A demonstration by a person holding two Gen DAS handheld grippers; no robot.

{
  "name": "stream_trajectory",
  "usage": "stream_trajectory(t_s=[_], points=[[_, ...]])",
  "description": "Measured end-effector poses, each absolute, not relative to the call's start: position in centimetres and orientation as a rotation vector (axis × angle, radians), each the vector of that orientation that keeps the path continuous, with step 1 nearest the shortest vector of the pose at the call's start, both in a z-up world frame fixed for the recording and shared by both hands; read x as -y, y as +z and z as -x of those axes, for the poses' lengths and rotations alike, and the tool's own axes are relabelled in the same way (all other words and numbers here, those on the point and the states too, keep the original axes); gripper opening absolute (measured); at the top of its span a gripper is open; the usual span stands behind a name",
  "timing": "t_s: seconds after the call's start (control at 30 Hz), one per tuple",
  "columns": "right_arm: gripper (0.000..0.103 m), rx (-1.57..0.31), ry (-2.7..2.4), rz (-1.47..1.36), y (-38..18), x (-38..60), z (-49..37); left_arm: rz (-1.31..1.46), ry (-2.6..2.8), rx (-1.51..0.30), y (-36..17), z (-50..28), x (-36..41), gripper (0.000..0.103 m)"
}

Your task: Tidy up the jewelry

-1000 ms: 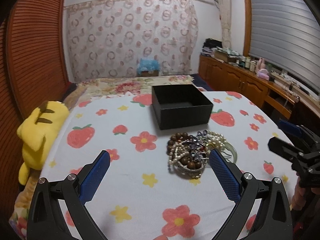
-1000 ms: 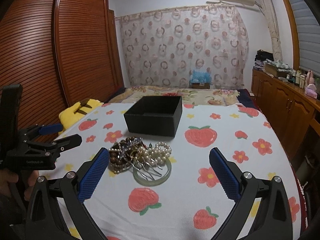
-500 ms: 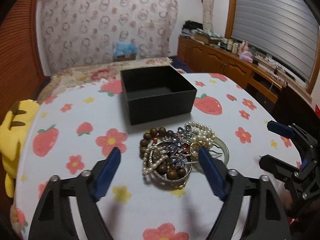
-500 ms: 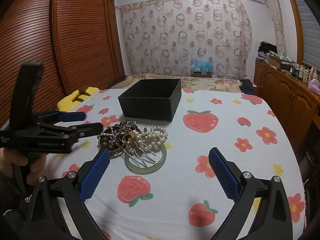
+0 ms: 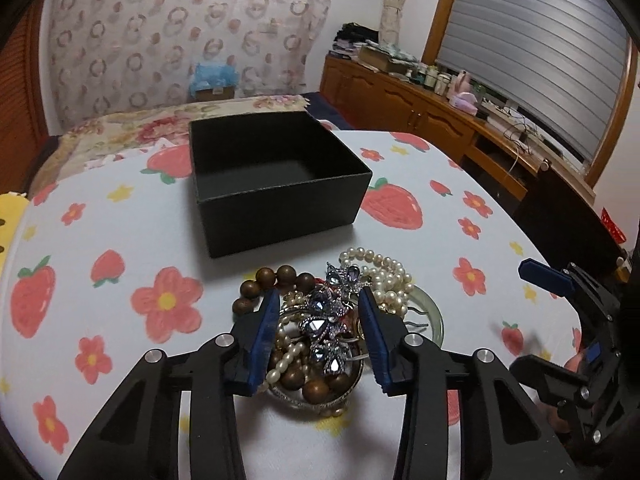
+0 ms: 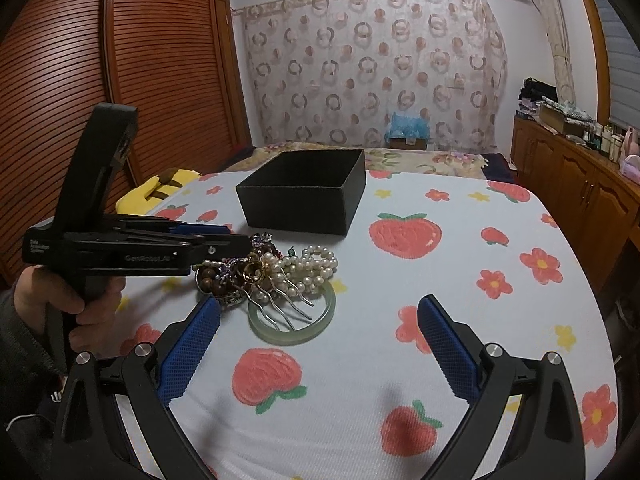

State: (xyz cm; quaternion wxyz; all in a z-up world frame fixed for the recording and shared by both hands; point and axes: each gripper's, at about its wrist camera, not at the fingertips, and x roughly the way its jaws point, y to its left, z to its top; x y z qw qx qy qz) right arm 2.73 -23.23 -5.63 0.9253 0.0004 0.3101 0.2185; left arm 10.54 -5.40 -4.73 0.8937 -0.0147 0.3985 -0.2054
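Note:
A pile of jewelry lies on the strawberry-print cloth: a purple crystal brooch (image 5: 326,324), brown wooden beads (image 5: 276,278), pearl strands (image 5: 378,270), a green jade bangle (image 6: 292,322) and a metal hair comb (image 6: 280,304). An open, empty black box (image 5: 276,176) stands just behind the pile; it also shows in the right wrist view (image 6: 304,196). My left gripper (image 5: 320,334) is partly closed, its jaws on either side of the brooch, not clamped. It shows from the side in the right wrist view (image 6: 224,240). My right gripper (image 6: 318,344) is wide open and empty, in front of the bangle.
A yellow plush toy (image 6: 160,186) lies at the table's left edge. A bed with a floral cover (image 5: 132,132) lies behind the table. Wooden cabinets (image 6: 576,188) with clutter on top run along the right wall. A slatted wooden wardrobe (image 6: 100,92) stands on the left.
My left gripper has moved forward and down onto the jewelry pile, and its jaws have narrowed around the brooch. My right gripper has stayed open and shifted slightly closer.

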Motion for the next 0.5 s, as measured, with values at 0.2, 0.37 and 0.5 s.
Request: stream_trajectory(t_s=[0.2,0.37,0.5], points=[[0.100,-0.635,0.447,-0.001,-5.66,23.22,-2.75,0.000,-0.459,-0.828,-4.76,-10.83,5.85,0.035],[0.100,-0.639,0.447,-0.005,-5.89,23.09,-2.70,-0.028,-0.473,-0.830,-4.87,-10.83,6.10,0.023],[0.100,-0.637,0.447,-0.004,-5.88,23.14,-2.71,-0.063,-0.446,-0.816,-4.41,-10.41,6.18,0.023]])
